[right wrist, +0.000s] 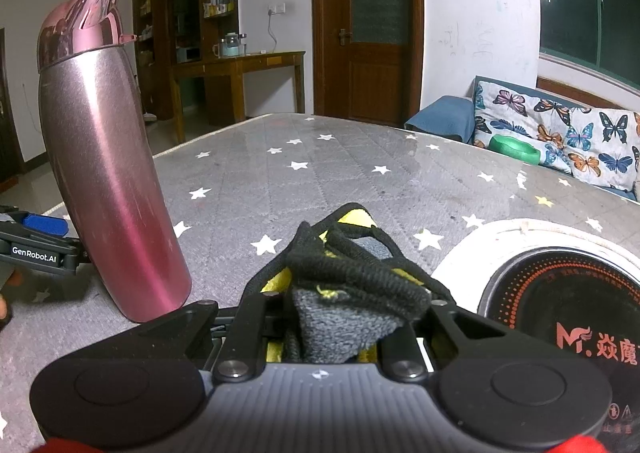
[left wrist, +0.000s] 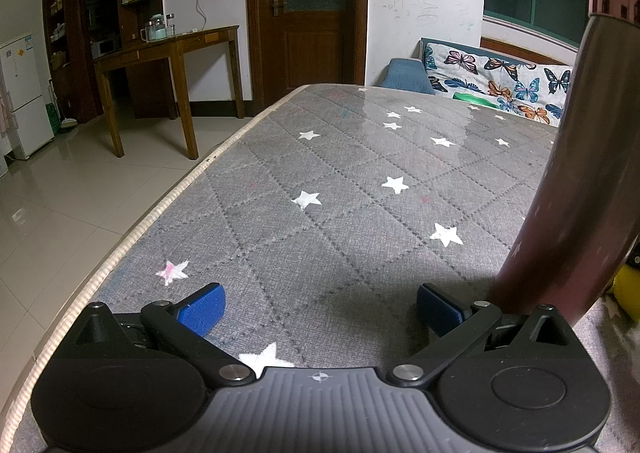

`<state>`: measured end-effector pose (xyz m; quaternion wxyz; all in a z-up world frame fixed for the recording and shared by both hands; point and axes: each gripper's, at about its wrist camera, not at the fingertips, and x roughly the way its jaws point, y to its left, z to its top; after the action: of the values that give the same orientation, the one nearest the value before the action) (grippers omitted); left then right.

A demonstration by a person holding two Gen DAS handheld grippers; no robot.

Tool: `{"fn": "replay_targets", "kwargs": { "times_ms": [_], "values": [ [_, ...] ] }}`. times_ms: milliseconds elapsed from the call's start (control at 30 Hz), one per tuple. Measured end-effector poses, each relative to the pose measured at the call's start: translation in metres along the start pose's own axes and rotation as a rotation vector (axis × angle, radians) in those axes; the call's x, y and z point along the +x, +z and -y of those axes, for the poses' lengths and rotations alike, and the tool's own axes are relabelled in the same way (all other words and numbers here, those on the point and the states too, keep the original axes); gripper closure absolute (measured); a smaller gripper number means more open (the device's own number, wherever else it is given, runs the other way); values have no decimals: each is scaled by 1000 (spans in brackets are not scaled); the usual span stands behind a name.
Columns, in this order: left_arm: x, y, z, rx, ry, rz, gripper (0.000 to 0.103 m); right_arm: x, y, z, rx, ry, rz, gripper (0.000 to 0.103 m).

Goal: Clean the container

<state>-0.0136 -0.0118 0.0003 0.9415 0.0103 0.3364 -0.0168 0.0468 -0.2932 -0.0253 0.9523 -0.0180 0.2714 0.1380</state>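
Pink steel bottle (right wrist: 108,173) at frame left looks slick, top-heavy: grip mid-body with your left gripper (left wrist: 320,307), fingers apart. Right gripper (right wrist: 344,293) clamps cloth (right wrist: 348,277).

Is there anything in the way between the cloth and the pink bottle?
Nothing visible. The right gripper holds the cloth, and only bare star-patterned table cover lies between it and the upright pink bottle to its left.

Upper left of your view: a wooden table (left wrist: 168,53) on pale tiled floor (left wrist: 80,189); centre, a dark wooden door (left wrist: 314,9); right, a butterfly-print sofa (left wrist: 500,81).
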Motion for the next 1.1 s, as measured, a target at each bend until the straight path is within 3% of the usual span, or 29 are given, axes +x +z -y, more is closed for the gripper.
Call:
{"fn": "replay_targets", "kwargs": {
  "times_ms": [1100],
  "values": [
    [0, 0, 0, 0, 0, 0, 0, -2, -1, -5, 9, 2, 0, 86]
  ]
}}
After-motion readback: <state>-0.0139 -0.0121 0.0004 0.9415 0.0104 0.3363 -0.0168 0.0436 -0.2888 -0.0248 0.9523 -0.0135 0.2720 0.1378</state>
